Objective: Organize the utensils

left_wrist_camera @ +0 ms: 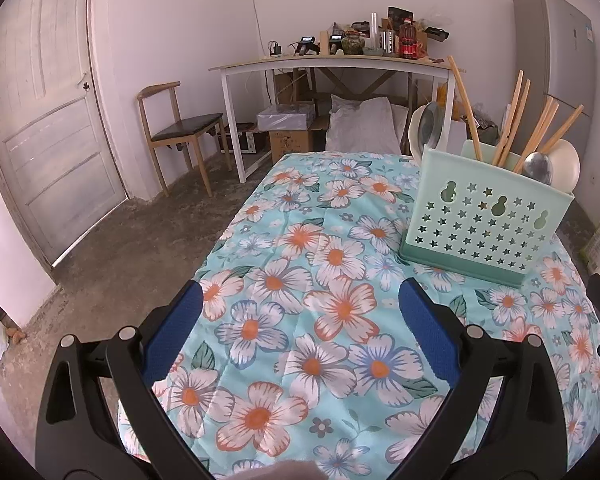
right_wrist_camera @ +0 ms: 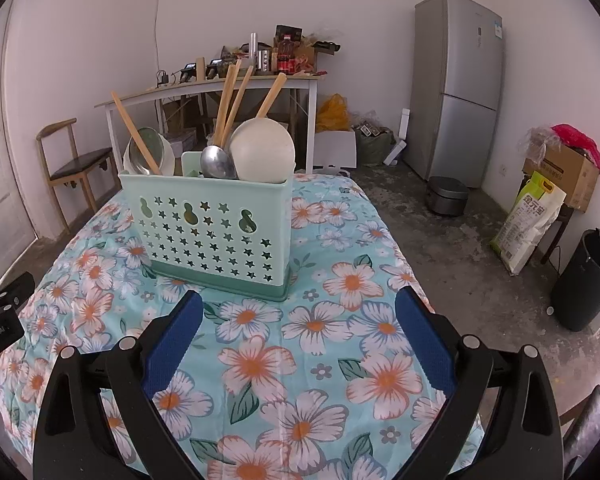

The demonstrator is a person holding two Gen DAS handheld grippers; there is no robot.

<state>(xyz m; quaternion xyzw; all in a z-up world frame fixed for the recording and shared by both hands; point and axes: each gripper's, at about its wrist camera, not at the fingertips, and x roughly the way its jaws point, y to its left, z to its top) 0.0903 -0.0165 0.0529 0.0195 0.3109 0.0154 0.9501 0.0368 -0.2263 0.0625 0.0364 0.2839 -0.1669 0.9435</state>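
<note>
Over on the left, the left hand-held gripper (left_wrist_camera: pixel 300 300) is hovering above the flowered cloth (left_wrist_camera: pixel 284 280) covering the desk, its blue pads (left_wrist_camera: pixel 428 332) spread wide with nothing between them. Just ahead and to its right, the mint-green utensil holder (left_wrist_camera: pixel 484 224) is standing upright on the cloth, punched with star and gourd cut-outs. Wooden chopsticks (left_wrist_camera: pixel 512 120) are sticking out of its top at several angles, and metal spoons (left_wrist_camera: pixel 538 168) and pale ladles (left_wrist_camera: pixel 566 164) are leaning inside beside them.

Moving right, the right hand-held gripper (right_wrist_camera: pixel 298 304) is hanging over the same cloth, its fingers likewise parted and empty, pointing at the holder from just in front. From this side the holder (right_wrist_camera: pixel 208 228) is sitting near the middle of the desk, and no utensils are lying loose on the cloth that I can see.

Further right, a grey fridge (right_wrist_camera: pixel 456 88) is standing against the wall, with a dark bin (right_wrist_camera: pixel 584 280) on the floor.
</note>
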